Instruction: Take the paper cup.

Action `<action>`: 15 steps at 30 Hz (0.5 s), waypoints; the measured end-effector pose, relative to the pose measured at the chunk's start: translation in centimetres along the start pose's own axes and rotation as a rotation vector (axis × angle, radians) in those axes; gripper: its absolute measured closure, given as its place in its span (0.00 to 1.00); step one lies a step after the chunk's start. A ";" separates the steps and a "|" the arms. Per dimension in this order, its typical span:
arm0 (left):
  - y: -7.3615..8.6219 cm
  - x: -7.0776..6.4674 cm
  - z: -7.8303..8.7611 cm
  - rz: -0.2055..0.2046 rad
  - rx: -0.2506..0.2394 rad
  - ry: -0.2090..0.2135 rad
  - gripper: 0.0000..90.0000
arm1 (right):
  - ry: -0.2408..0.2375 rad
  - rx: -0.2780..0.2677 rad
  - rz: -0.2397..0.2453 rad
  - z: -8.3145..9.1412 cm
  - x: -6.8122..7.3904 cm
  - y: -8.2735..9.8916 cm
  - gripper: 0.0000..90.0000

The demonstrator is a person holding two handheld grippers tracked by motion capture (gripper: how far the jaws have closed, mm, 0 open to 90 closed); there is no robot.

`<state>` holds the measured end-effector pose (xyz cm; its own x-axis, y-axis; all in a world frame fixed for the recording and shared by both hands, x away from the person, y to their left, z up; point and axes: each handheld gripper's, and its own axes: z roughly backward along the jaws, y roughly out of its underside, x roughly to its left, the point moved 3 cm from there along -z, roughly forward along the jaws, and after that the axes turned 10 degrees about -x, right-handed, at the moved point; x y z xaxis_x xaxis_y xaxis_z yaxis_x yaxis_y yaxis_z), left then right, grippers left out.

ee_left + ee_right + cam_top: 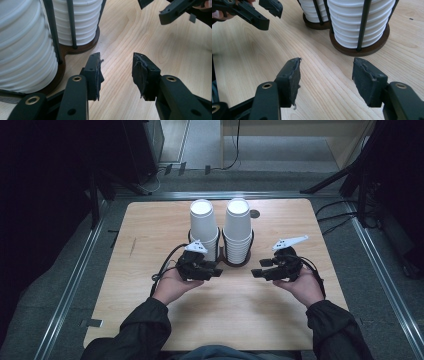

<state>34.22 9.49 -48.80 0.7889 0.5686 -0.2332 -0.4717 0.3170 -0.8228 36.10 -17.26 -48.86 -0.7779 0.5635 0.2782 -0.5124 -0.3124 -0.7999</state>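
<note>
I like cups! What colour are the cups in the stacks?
White cups, seen best in the high view.

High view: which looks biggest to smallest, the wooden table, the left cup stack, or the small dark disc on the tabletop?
1. Wooden table.
2. Left cup stack.
3. Small dark disc.

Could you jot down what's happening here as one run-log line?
left gripper: open, empty | right gripper: open, empty | cup stacks: in holder, untouched | table
</note>
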 end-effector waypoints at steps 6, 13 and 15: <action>0.0 0.1 0.0 -0.007 -0.010 -0.004 0.67 | 0.008 0.012 0.032 -0.1 -0.1 0.1 0.41; -0.1 -0.2 -0.3 -0.018 -0.015 -0.001 0.67 | 0.002 0.030 0.044 -0.3 0.0 0.3 0.41; -0.1 -0.1 -0.4 -0.018 -0.014 -0.005 0.67 | -0.001 0.031 0.045 -0.3 0.0 0.3 0.41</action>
<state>34.31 9.13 -48.90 0.7953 0.5668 -0.2152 -0.4515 0.3168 -0.8341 36.02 -17.09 -49.31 -0.8009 0.5473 0.2429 -0.4878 -0.3612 -0.7947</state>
